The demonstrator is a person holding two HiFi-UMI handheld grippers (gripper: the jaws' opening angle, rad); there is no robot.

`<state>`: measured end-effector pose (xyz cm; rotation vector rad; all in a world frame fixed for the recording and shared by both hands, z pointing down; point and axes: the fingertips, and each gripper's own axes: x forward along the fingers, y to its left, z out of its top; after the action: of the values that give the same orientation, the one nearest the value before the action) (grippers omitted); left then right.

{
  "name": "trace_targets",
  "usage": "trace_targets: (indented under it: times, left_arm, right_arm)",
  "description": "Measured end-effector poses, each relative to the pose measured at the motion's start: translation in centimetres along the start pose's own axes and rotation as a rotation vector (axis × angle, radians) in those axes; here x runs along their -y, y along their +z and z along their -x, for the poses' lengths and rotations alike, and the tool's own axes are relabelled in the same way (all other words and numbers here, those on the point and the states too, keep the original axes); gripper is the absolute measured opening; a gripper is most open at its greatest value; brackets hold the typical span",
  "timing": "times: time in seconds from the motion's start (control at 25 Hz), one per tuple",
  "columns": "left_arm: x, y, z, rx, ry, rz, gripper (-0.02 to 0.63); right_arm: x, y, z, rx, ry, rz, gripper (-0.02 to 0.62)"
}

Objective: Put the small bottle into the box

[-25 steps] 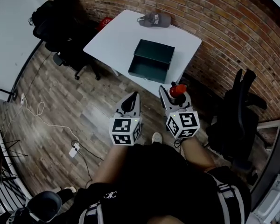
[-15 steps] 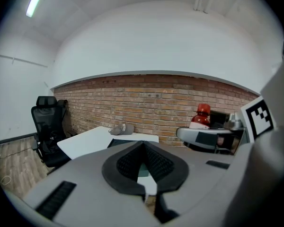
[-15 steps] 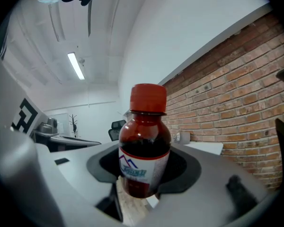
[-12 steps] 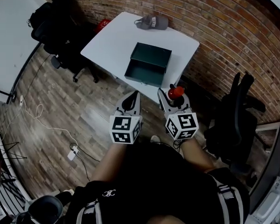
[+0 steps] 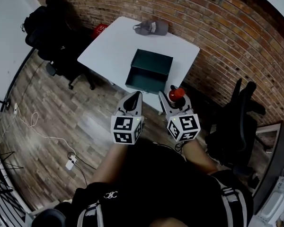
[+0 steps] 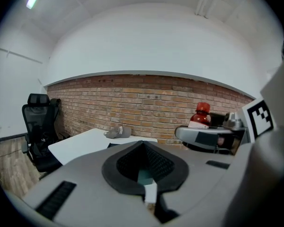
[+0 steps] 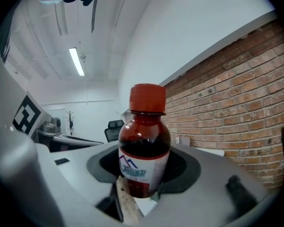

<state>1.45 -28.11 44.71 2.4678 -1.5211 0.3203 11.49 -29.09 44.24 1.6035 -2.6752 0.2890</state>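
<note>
Currently my right gripper (image 5: 174, 100) is clamped on the small bottle (image 7: 143, 148), held upright off the desk (image 5: 109, 46), short of the near edge where the open box (image 5: 154, 59) sits, while my left gripper (image 5: 134, 100) is closed on nothing

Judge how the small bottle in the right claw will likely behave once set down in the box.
The small bottle looks rigid, so it should not flex in the right claw. Its round body could roll if laid down. Taller than wide, it may tip if released tilted in the box.
</note>
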Motion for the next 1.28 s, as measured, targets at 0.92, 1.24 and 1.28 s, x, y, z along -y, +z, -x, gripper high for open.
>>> trace_targets:
  times: [0.92, 1.24, 1.28]
  left_arm:
    - [-8.6, 1.3, -3.6, 0.004, -0.017, 0.045, 0.012]
    - [-11.2, 0.3, -2.5, -0.005, 0.030, 0.077, 0.012]
    - [-11.5, 0.1, -2.3, -0.008, 0.037, 0.079, 0.012]
  right_arm:
    - [3.6, -9.6, -12.5, -0.447, -0.143, 0.250, 0.207]
    - [3.7, -16.0, -14.8, -0.680, -0.053, 0.291, 0.207]
    - [3.9, -16.5, -15.1, -0.690, -0.054, 0.296, 0.207]
